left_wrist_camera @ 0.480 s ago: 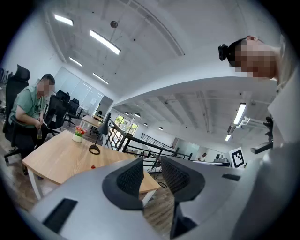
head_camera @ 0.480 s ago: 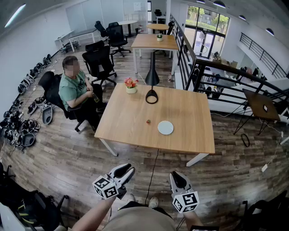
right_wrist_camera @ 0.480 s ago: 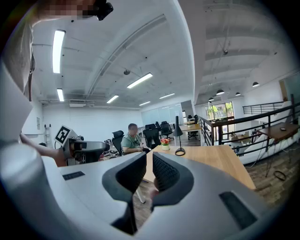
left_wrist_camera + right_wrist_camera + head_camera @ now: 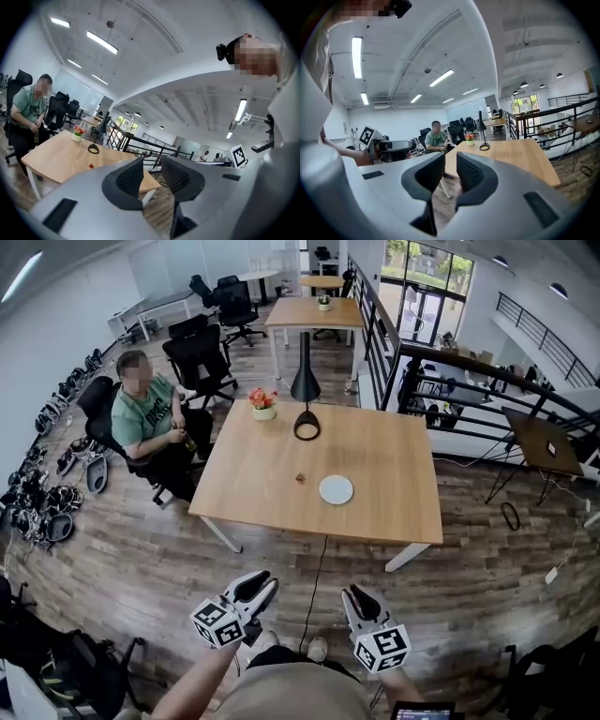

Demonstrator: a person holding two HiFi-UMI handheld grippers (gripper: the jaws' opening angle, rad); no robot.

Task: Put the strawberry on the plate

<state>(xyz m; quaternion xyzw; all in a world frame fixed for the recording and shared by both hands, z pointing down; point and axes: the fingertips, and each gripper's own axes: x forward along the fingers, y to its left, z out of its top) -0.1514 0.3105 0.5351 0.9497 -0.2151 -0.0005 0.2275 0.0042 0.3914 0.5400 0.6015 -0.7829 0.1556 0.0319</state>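
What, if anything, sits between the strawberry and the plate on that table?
Nothing visible does. The strawberry lies on the bare wood of the table, just left of the plate and apart from it. The lamp and the flower pot stand farther back, out of the way.

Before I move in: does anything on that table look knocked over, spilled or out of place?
Nothing stands out. The strawberry lies on the table, left of the bare plate and not touching it. The lamp and flower pot stand upright near the far edge.
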